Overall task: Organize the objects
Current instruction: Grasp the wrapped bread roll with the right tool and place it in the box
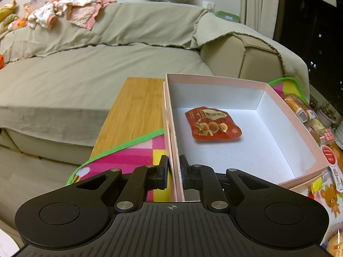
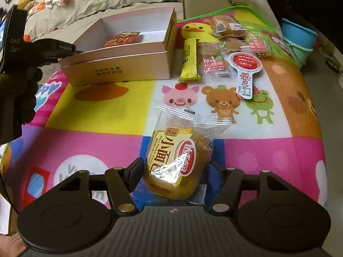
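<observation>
A pink box (image 1: 285, 115) with a white inside holds one red snack packet (image 1: 212, 124). My left gripper (image 1: 174, 171) is shut on the box's near left wall, one finger outside and one inside. The box (image 2: 120, 68) and the red packet (image 2: 121, 39) also show in the right wrist view, with the left gripper's body at the box's left end. My right gripper (image 2: 174, 169) is closed around a wrapped mini French bread (image 2: 178, 160) that rests on the colourful mat (image 2: 96, 111).
Several snacks lie right of the box: a yellow bar (image 2: 189, 60), a hawthorn packet (image 2: 213, 61), a lollipop-shaped snack (image 2: 245, 66) and more bread (image 2: 227, 26). A wooden tabletop (image 1: 133, 111) borders a grey-covered sofa (image 1: 85, 68). A blue bucket (image 2: 300, 38) stands at right.
</observation>
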Demonstrator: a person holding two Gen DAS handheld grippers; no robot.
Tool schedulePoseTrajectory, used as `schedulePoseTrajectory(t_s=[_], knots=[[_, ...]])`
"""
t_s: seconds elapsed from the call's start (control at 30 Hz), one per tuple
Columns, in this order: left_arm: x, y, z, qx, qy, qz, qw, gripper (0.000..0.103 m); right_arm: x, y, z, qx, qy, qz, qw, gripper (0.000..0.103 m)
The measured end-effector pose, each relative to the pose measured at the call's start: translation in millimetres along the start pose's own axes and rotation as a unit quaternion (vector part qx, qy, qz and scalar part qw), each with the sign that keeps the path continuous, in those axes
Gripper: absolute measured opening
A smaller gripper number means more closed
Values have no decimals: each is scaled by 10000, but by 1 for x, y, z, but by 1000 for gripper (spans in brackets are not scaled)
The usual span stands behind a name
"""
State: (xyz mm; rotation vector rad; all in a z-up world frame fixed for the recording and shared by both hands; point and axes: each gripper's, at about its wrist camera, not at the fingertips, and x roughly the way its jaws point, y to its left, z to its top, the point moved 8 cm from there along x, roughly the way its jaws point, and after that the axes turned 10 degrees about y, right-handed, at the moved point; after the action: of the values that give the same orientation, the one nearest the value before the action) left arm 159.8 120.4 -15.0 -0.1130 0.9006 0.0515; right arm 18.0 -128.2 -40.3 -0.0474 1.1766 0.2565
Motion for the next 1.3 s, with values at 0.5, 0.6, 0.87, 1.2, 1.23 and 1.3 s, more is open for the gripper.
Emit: schedulePoseTrajectory(t_s=[0.5,0.6,0.87,1.2,1.23,1.3], knots=[[-1,3,-2,-27,31,-40,10000,14,-22,0,6,45,88,254,9996,57],[-1,3,-1,-26,39,-53,10000,14,-37,5,12,-56,-66,292,9995,57],[0,2,2,-80,48,-80,9999,14,-85,17,32,-314,-722,267,9965,57],[0,2,1,-76,12,-124,9999,14,-128,39,65,-648,-1279,338,9891,57],[0,2,1,-77,8,-126,9999,14,-130,41,71,-670,-1312,359,9884,57],[0,2,1,-82,4,-132,9999,14,-133,45,80,-708,-1359,409,9873,57]])
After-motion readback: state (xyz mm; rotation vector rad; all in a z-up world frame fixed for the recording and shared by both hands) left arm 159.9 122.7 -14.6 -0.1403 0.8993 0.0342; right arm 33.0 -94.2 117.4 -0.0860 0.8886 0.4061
